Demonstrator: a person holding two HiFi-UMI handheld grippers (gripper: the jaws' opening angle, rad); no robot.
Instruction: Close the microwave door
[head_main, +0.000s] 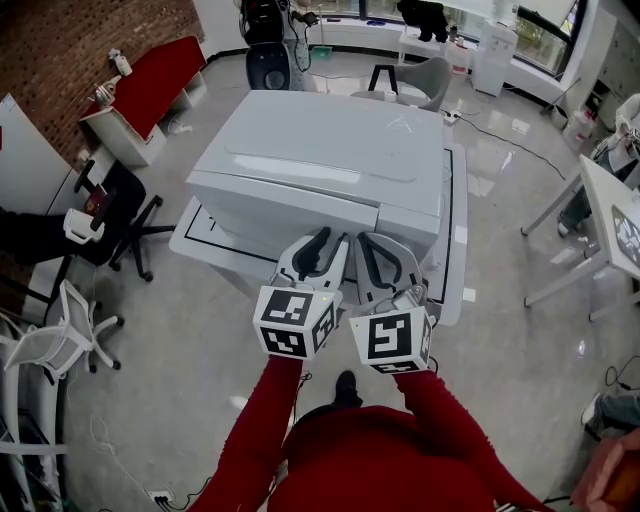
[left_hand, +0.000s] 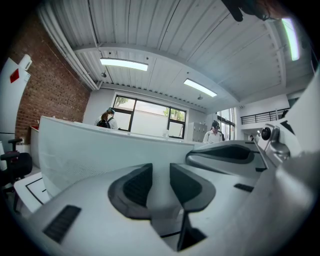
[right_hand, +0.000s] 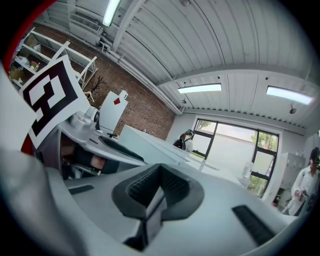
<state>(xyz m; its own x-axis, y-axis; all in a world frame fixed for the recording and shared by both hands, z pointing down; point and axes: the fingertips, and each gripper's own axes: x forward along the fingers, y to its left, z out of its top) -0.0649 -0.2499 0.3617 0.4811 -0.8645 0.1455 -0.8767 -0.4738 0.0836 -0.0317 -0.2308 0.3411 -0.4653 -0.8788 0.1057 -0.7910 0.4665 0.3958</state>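
The microwave (head_main: 320, 160) is a big pale grey box on a white table (head_main: 200, 235); in the head view I see its top and front edge, not how its door stands. Both grippers hover side by side at its near front, toward the right corner. My left gripper (head_main: 322, 245) is open: its dark pads stand apart with nothing held, and the microwave's white wall (left_hand: 90, 150) rises just beyond the left gripper (left_hand: 161, 172). My right gripper (head_main: 385, 255) is shut, its pads meeting at the tip with nothing between them, as the right gripper view shows (right_hand: 160, 172).
Black office chairs (head_main: 120, 215) and a white chair (head_main: 60, 340) stand on the left, with a red-topped bench (head_main: 150, 85) behind them. A grey chair (head_main: 425, 80) is beyond the table, another white table (head_main: 610, 210) on the right. People stand by the far windows (left_hand: 107, 119).
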